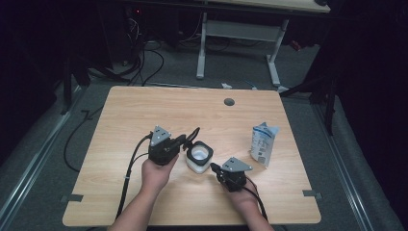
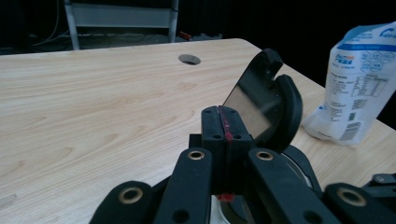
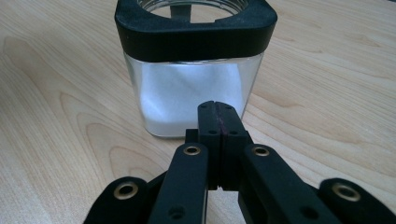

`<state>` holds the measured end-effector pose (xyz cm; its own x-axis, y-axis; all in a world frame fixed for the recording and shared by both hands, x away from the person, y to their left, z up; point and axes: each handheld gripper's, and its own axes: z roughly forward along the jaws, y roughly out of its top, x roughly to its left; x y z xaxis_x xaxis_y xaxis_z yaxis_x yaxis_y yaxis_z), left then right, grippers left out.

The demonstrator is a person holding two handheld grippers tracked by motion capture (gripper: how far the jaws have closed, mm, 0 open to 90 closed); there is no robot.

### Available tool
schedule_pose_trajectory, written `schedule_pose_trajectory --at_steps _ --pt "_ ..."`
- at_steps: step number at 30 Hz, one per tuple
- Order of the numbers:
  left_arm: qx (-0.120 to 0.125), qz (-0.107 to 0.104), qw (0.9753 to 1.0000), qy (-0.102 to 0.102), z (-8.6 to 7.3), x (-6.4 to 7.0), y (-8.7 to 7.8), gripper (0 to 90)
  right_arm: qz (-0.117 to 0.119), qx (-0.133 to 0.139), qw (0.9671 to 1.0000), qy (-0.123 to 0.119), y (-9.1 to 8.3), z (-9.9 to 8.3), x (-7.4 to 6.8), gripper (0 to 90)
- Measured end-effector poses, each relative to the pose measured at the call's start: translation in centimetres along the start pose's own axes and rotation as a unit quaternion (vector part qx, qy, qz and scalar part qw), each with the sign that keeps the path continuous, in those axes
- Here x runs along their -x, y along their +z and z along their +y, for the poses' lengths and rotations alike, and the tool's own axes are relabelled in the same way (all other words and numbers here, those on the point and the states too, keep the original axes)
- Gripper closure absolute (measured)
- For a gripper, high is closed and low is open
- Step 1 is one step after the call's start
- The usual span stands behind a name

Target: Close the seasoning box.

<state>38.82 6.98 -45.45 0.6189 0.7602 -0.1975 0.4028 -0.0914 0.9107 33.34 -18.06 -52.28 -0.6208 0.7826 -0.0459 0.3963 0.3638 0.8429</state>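
A square glass jar (image 1: 199,157) with a black rim stands mid-table, partly filled with white powder (image 3: 187,100). Its hinged black lid (image 1: 194,134) is flipped up and open. My left gripper (image 1: 184,142) is shut, its tips beside the raised lid (image 2: 261,100) at the jar's left rim, with nothing seen between the jaws (image 2: 228,123). My right gripper (image 1: 214,168) is also shut and low, at the jar's near right corner. In the right gripper view its tips (image 3: 218,112) sit just in front of the jar's glass wall (image 3: 154,93); contact is unclear.
A white and blue printed pouch (image 1: 263,143) stands upright to the right of the jar, also in the left gripper view (image 2: 355,88). A round cable hole (image 1: 229,102) lies near the wooden table's (image 1: 139,113) far edge. Cables trail from both grippers toward the near edge.
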Motion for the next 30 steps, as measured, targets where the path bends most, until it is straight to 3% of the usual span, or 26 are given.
schedule_pose_trajectory --at_steps 20,30 --pt "-0.008 -0.016 0.9998 -0.002 -2.1 1.4 0.4 90.0 0.002 0.003 1.0000 -0.007 0.1 0.0 -0.3 90.0" --pt "-0.011 0.000 0.9992 0.040 -2.9 1.5 -0.9 89.5 -0.011 0.005 0.9999 -0.003 -0.3 0.0 0.2 90.0"
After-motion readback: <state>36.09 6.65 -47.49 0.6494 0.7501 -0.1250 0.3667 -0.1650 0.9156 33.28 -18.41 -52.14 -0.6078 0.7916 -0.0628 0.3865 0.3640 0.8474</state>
